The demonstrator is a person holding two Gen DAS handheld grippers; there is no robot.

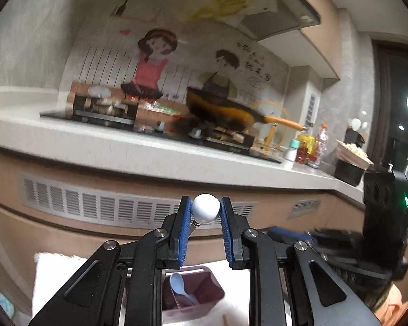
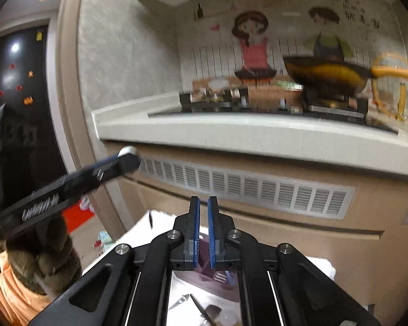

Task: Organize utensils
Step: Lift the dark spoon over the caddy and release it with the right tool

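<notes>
Your left claw (image 1: 206,212) is clamped on a white rounded utensil end (image 1: 205,208), with a thin metal stem showing just below it against the left blue pad; which kind of utensil it is you cannot tell. It is held up in the air, level with the cabinet vent grille (image 1: 133,209) in the left wrist view. Below that claw sits a dark maroon divided organizer (image 1: 201,293) on a white tabletop (image 1: 49,269), and a pale blue spoon (image 1: 180,288) lies in its left compartment. Your right claw (image 2: 203,203) has its blue pads drawn close together with a narrow gap and nothing between them. Under it, the organizer (image 2: 204,279) shows partly hidden, and a dark-handled utensil (image 2: 204,309) lies on the white tabletop (image 2: 160,225) near it, blurred. Behind, a wok (image 1: 223,108) rests on the stove.
</notes>
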